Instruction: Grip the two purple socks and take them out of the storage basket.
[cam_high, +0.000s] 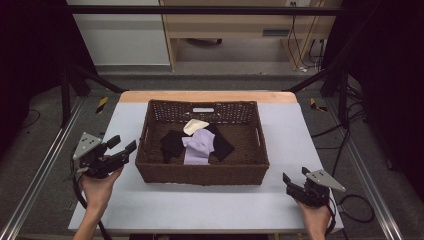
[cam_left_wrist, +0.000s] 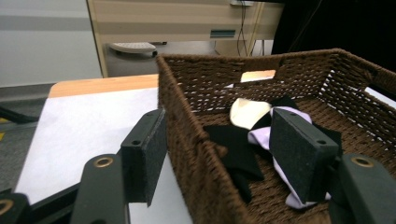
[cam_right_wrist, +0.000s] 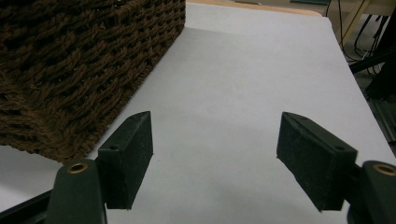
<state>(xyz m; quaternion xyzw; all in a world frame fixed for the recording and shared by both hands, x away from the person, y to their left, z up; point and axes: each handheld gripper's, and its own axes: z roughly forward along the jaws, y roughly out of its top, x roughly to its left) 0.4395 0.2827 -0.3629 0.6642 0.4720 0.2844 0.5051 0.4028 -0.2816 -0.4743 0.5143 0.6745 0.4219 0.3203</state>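
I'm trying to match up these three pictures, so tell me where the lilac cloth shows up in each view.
High view: the lilac cloth lies in the middle of the wicker basket, overlapping black cloths.
Left gripper view: right of centre, on the basket floor, partly behind the right-hand jaw of the left tongs.
Right gripper view: not in it; the basket's outer wall stands at upper left.
Shared landmark: the wicker basket.

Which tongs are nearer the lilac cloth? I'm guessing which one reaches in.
Left. The left tongs hang open at the basket's left wall, beside the lilac cloth; the right tongs sit past its near-right corner.
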